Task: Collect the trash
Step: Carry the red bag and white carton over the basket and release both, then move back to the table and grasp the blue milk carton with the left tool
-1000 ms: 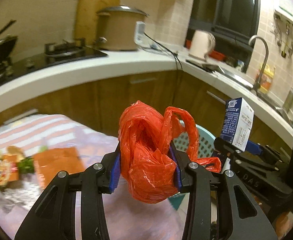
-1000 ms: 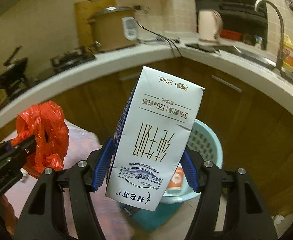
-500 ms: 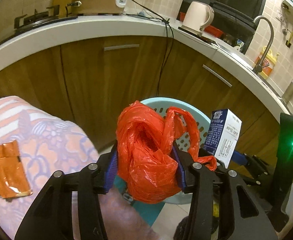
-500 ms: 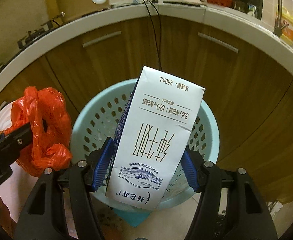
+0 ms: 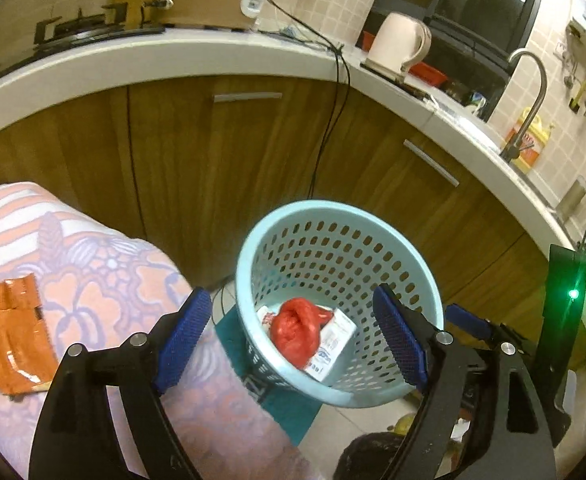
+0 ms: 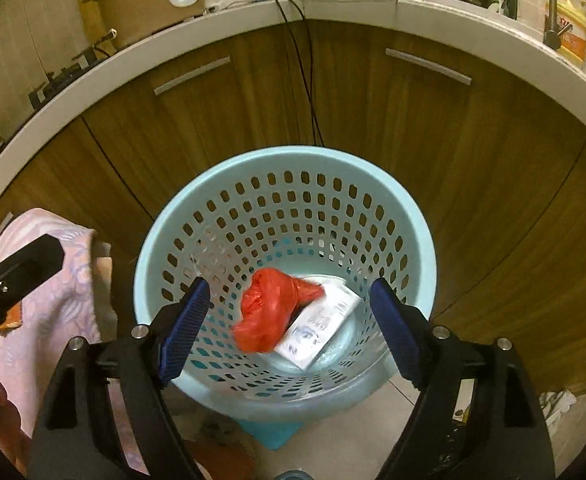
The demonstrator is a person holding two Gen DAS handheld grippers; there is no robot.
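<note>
A light blue perforated basket (image 5: 333, 216) stands on the floor by the wooden cabinets; it also shows in the right wrist view (image 6: 285, 160). Inside it lie a crumpled red plastic bag (image 5: 297, 330) (image 6: 271, 312) and a white milk carton (image 5: 333, 338) (image 6: 321, 328) under it. My left gripper (image 5: 293, 336) is open and empty above the basket's near rim. My right gripper (image 6: 289, 328) is open and empty above the basket's mouth. An orange wrapper (image 5: 9, 328) lies on the flowered tablecloth at the left.
The table with the pink flowered cloth (image 5: 105, 280) is left of the basket. Wooden cabinet doors (image 5: 229, 152) and a white counter (image 5: 173, 52) curve behind. A black cable (image 5: 329, 120) hangs down the cabinet. A kettle (image 5: 397, 44) and a tap (image 5: 529, 92) are on the counter.
Both grippers opened over the basket. The red bag left the left gripper and the milk carton left the right gripper; both now lie inside the basket.
</note>
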